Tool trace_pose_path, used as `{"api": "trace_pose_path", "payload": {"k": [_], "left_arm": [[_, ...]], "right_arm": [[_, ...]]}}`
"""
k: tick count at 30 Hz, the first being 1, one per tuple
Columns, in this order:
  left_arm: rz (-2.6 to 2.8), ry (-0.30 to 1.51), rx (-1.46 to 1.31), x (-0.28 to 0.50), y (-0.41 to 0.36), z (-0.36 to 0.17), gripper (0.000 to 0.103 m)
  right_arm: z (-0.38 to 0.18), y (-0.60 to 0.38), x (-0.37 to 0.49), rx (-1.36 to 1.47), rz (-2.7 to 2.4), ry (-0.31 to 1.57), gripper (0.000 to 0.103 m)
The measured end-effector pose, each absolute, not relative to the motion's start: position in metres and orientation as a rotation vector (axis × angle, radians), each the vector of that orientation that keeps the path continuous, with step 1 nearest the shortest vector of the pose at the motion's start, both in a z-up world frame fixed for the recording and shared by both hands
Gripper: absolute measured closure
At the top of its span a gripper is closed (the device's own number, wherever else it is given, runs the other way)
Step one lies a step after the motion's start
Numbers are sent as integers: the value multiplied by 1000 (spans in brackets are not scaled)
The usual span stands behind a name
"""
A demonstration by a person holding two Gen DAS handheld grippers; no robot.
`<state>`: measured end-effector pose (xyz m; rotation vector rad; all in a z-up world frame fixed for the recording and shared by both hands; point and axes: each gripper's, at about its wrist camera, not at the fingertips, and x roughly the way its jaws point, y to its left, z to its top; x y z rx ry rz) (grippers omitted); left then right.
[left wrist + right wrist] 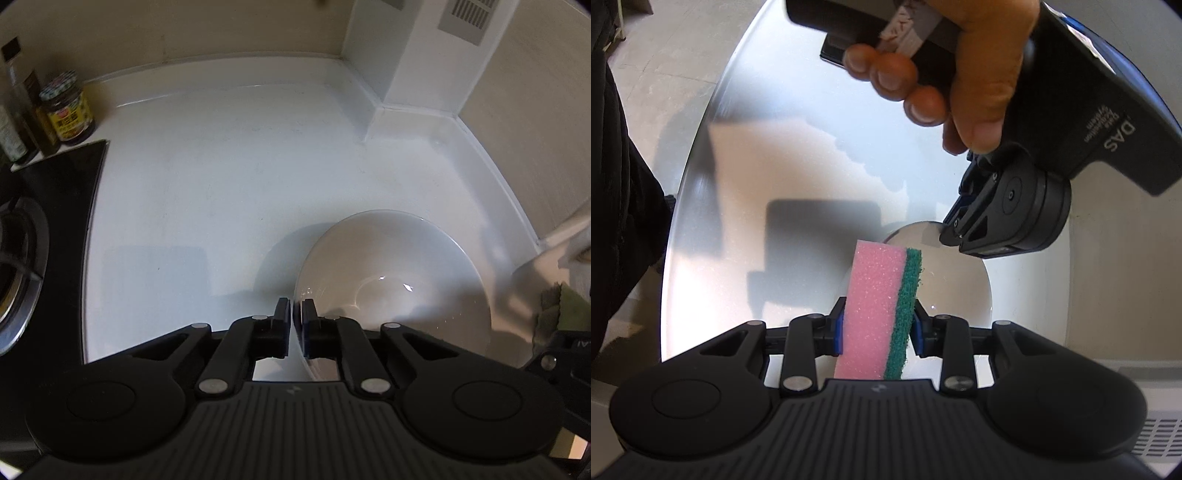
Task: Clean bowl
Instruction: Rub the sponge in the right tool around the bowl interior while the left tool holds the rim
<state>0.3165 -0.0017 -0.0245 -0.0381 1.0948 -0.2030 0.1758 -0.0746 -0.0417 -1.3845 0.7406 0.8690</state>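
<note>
Standing at the far left of the left wrist view, a dark glass bottle (16,99) and a yellow-labelled jar with a patterned lid (66,109) crowd the wall corner, just beyond a black glass hob with a steel burner ring (48,229). To their right stretches the glossy white countertop (207,162), bare up to its raised back edge. The left gripper (294,317) hovers at the near left rim of the white ceramic bowl (391,273), which sits on the counter right of centre; its blue-padded jaws straddle the rim, slightly apart, and whether they touch it is unclear. A green cloth (569,310) lies at the far right.

In the right wrist view, a person's dark clothing (617,177) fills the left edge. The right gripper (877,326) pinches a pink sponge with a green scouring layer (875,314) upright over the bowl's interior. Up right, a bare hand (975,66) grips the other gripper's black body, partly blocking the bowl's far side.
</note>
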Motion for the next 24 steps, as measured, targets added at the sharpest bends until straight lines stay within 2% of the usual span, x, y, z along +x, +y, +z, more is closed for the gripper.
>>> {"api": "trace_pose_path", "payload": {"k": [5,10,16,24], "left_arm": [[-181,1079,5,295,-10,-27,90],[-200,1060,5,305,-10,-29,95],[-240,1082,-162,310,12,-30,95],[-264,1095,-195,310,19,-28,95]], "right_arm": [[-33,-69,174,-1380,874,739,74],[-28,-66,174,-1353,875,749,74],[-8,-75,202,-1188,869,863,75],[-25,-63,233,-1291,794,906,75]]}}
